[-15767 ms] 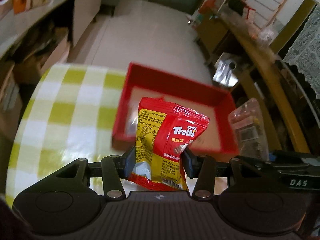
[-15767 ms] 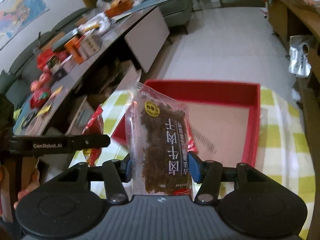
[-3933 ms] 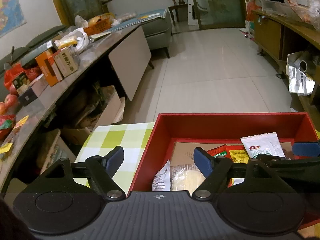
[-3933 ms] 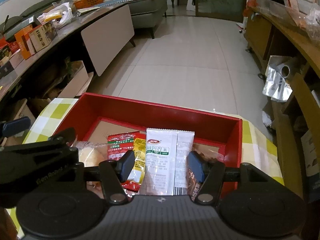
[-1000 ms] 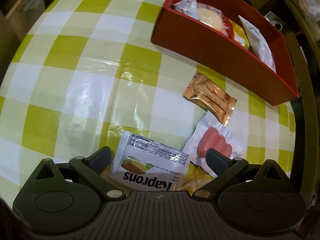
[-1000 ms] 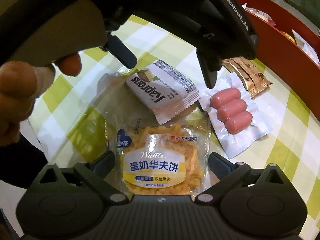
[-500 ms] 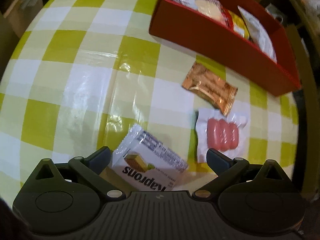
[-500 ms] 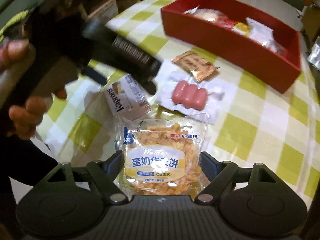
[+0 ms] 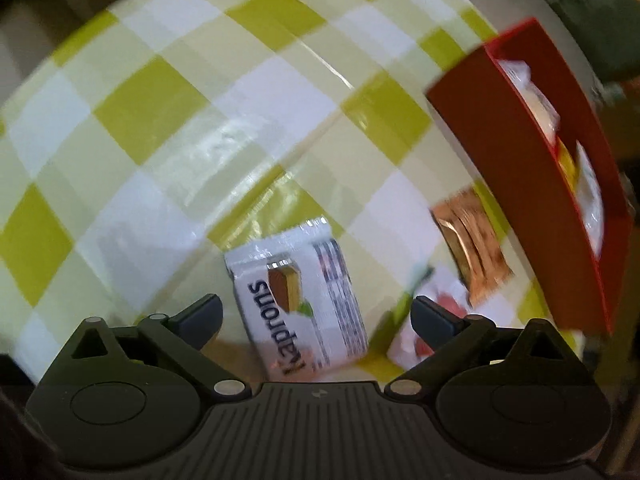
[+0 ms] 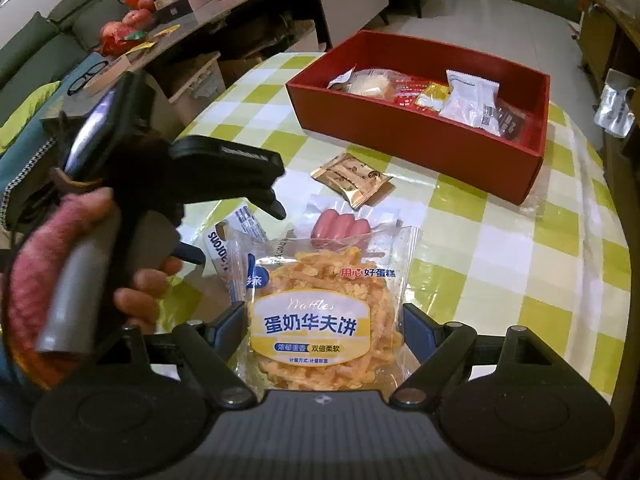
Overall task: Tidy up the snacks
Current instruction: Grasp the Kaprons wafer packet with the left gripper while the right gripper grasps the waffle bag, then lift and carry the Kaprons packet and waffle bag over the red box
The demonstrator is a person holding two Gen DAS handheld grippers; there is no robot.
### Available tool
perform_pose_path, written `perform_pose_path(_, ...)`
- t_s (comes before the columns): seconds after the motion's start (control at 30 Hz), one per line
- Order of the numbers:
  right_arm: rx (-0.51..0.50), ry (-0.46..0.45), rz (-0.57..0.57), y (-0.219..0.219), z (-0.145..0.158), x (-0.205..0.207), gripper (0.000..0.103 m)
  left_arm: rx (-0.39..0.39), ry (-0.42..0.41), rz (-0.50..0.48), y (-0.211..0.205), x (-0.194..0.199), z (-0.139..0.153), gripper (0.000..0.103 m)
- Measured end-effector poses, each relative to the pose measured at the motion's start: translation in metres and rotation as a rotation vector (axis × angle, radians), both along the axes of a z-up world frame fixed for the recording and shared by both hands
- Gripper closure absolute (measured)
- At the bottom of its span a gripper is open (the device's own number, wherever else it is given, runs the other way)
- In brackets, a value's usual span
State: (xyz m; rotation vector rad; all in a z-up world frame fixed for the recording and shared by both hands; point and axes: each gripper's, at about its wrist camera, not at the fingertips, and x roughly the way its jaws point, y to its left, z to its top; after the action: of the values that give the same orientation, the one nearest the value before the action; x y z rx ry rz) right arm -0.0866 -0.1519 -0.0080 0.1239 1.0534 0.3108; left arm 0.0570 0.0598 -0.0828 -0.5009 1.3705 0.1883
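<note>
My right gripper [image 10: 324, 326] is shut on a clear waffle cake bag [image 10: 324, 316] with a yellow label, held above the checked table. My left gripper [image 9: 316, 314] is open around a white Kaprons wafer pack [image 9: 300, 296] that lies on the table; it also shows in the right wrist view [image 10: 236, 236] over the same pack [image 10: 222, 246]. A sausage pack [image 10: 340, 222] and a gold foil packet [image 10: 352, 178] lie nearby. The red box [image 10: 400, 132] holds several snack packs.
The round table with a yellow-green checked cloth [image 10: 500, 256] ends close on the right. A long counter [image 10: 192, 4] with boxes and bags stands to the left. The red box also shows at the right of the left wrist view [image 9: 520, 152].
My left gripper has turned and dropped closer around the Kaprons pack. My right gripper's fingers have closed in on the waffle bag and lifted it, showing more of the table and box.
</note>
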Motion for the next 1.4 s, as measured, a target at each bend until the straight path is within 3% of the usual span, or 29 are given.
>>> perform_pose_path(0.13,0.014,-0.014,-0.014,-0.014,0.005,-0.004,0.012,0.126,-0.011,0.017,-0.020,-0.002,-0.001,0.008)
perform_pose_path(0.23,0.017,-0.036,-0.032,-0.025,0.012,-0.008,0.012,0.234,-0.018,-0.058,-0.038,-0.007,-0.001,0.020)
perform_pose_path(0.33,0.024,-0.061,-0.045,-0.033,0.020,-0.012,0.012,0.261,-0.043,-0.137,-0.039,-0.013,0.004,0.036)
perform_pose_path(0.47,0.015,-0.066,-0.042,-0.034,0.021,-0.013,0.012,0.318,-0.018,-0.268,-0.031,-0.023,0.006,0.037)
perform_pose_path(0.53,-0.004,-0.046,-0.034,-0.031,0.014,-0.012,0.012,0.333,0.000,-0.322,-0.026,-0.030,0.006,0.037)
perform_pose_path(0.6,-0.034,-0.016,-0.024,-0.026,0.004,-0.008,0.012,0.296,0.011,-0.337,-0.023,-0.035,0.005,0.035)
perform_pose_path(0.67,-0.067,0.013,-0.009,-0.020,-0.008,-0.002,0.012,0.294,-0.005,-0.384,-0.030,-0.035,0.004,0.023)
perform_pose_path(0.77,-0.120,0.056,-0.001,-0.012,-0.027,0.010,0.012,0.404,-0.050,-0.415,-0.038,-0.037,0.004,0.007)
perform_pose_path(0.87,-0.137,0.081,0.010,-0.005,-0.041,0.017,0.012,0.339,-0.034,-0.411,-0.038,-0.036,-0.003,0.001)
perform_pose_path(1.07,-0.153,0.118,0.015,0.006,-0.061,0.027,0.010,0.273,-0.044,-0.346,-0.024,-0.039,-0.012,0.000)
perform_pose_path(1.23,-0.150,0.147,0.000,0.009,-0.073,0.035,0.000,0.294,-0.090,-0.378,-0.023,-0.046,-0.013,0.000)
perform_pose_path(1.4,-0.150,0.157,-0.015,0.007,-0.078,0.037,0.000,0.302,-0.133,-0.417,-0.027,-0.061,-0.009,0.000)
